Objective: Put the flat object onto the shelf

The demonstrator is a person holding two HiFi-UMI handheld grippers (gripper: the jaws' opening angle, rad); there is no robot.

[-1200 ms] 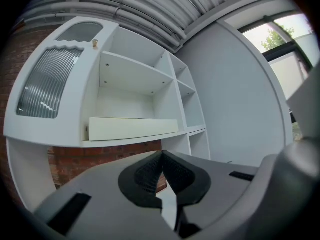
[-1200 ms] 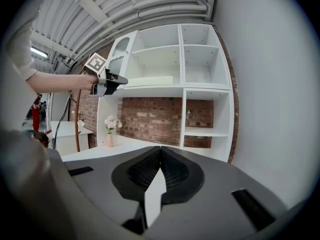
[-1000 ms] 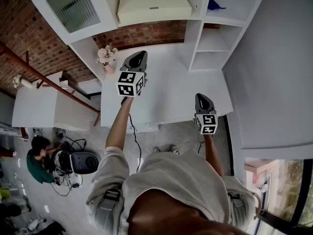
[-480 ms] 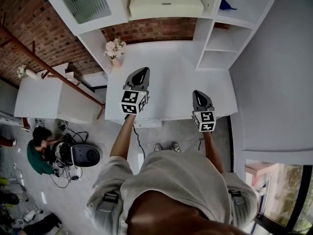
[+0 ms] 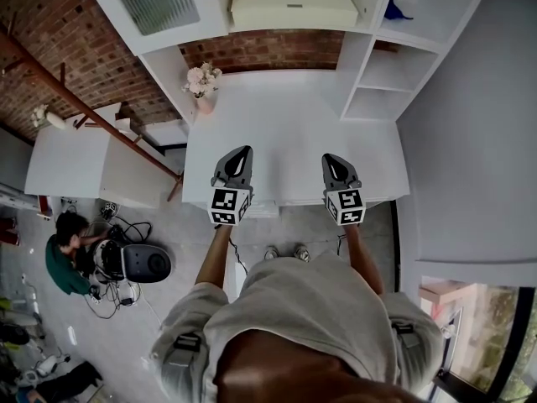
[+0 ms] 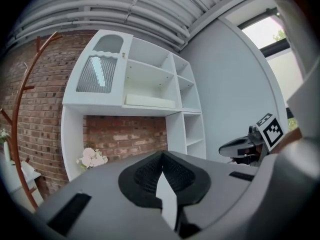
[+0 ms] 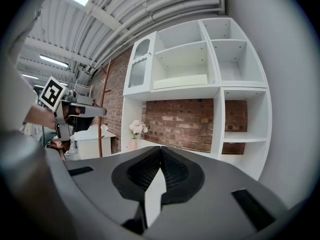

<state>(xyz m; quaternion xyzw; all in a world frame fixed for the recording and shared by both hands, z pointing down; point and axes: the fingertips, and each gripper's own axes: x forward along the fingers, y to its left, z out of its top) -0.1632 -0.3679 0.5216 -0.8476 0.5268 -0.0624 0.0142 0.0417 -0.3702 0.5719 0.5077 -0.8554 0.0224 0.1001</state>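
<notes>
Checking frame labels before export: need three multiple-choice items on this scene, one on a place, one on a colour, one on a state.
1. Where does the flower vase stand?
A) on the white counter, at its left rear corner
B) inside a shelf compartment
C) on the floor

2. What colour is the flat object lying on the shelf?
A) black
B) cream
C) red

3. How do the jaws of the left gripper and the right gripper stand?
A) both open
B) left shut on the flat object
C) both shut, nothing between them

Answers:
1 A: the vase sits on the counter beside the brick wall.
2 B: it is a pale cream slab in the wide upper compartment.
3 C: in each gripper view the pads meet and nothing is between them.
</notes>
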